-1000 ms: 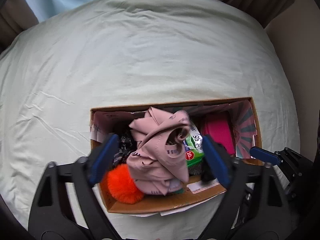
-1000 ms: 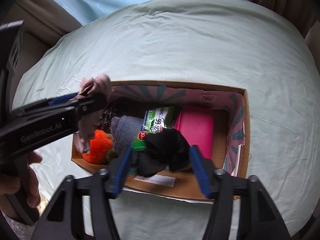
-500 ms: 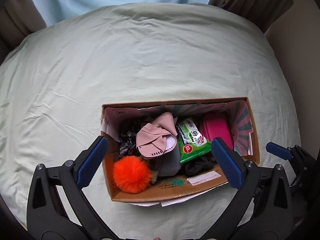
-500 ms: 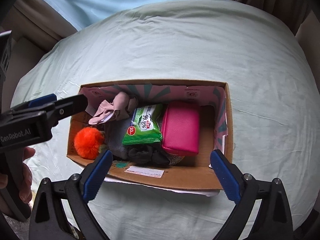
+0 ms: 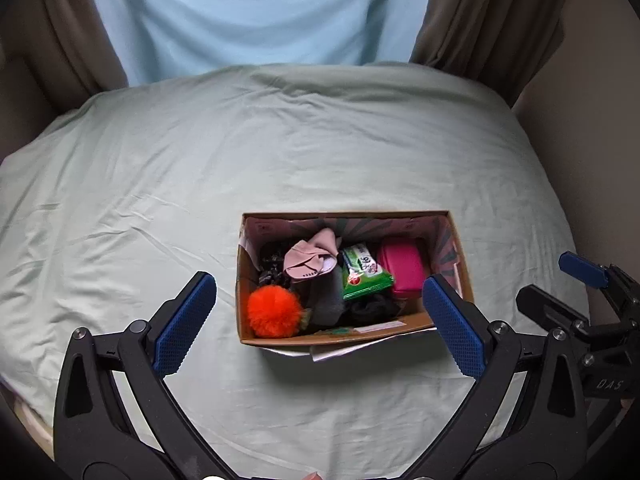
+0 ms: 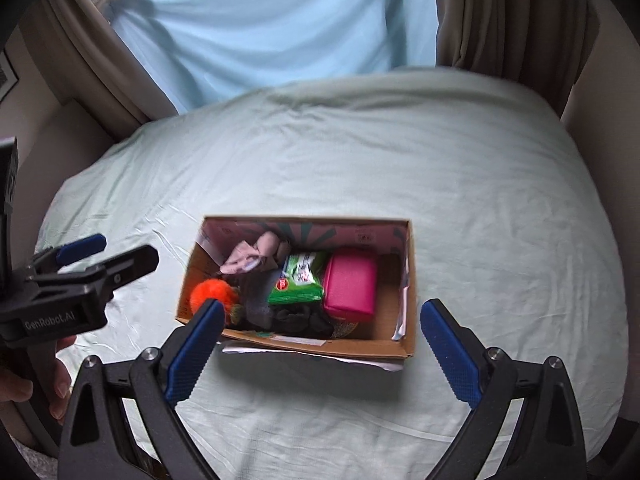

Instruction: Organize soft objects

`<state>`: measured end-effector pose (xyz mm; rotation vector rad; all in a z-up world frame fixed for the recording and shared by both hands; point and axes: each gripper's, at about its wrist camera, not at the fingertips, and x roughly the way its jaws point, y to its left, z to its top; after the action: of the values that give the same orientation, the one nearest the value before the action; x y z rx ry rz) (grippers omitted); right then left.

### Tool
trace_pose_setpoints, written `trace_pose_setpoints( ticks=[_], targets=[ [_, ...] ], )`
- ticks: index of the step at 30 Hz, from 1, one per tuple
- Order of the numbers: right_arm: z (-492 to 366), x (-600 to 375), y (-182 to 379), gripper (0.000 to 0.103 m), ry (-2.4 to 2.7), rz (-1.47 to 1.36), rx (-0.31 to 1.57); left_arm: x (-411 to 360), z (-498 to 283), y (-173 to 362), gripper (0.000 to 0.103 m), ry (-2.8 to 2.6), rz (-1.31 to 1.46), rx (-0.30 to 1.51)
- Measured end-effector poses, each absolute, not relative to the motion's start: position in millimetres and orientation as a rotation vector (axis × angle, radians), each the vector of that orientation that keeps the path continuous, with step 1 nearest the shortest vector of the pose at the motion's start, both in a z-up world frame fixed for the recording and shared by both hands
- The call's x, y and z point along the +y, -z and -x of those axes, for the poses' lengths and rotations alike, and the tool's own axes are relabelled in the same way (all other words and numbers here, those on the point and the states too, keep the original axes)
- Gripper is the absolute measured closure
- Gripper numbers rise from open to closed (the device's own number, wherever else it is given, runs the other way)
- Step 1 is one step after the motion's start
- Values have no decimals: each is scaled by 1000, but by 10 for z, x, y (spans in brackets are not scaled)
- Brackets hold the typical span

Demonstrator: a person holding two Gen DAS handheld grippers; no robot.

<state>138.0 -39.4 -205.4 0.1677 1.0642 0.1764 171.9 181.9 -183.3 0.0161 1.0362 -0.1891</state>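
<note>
An open cardboard box sits on the pale green bed sheet. Inside lie a crumpled pink cloth, an orange pom-pom, a grey sock, a green wipes pack, a magenta pouch and a black cloth. My left gripper hangs open above the box's near side, empty. In the right wrist view my right gripper is likewise open and empty over the box, with the black cloth and pink cloth lying below.
Brown curtains and a light blue drape hang beyond the bed's far edge. A wall runs close along the right side. A hand holds the left gripper's handle at the left of the right wrist view.
The left gripper let go of the pink cloth and the right gripper let go of the black cloth, both into the box. Both grippers opened wide and rose away from the box.
</note>
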Motion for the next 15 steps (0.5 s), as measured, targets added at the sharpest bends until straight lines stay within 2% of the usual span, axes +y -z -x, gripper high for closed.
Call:
trace_pose_setpoints(
  ticks=[8, 15],
  targets=[
    [-955, -649, 885, 5, -112, -91, 842, 1769, -1068, 821, 0, 155, 7, 843],
    [-613, -847, 232, 5, -119, -79, 725, 1627, -582, 207, 0, 79, 5, 702]
  ],
)
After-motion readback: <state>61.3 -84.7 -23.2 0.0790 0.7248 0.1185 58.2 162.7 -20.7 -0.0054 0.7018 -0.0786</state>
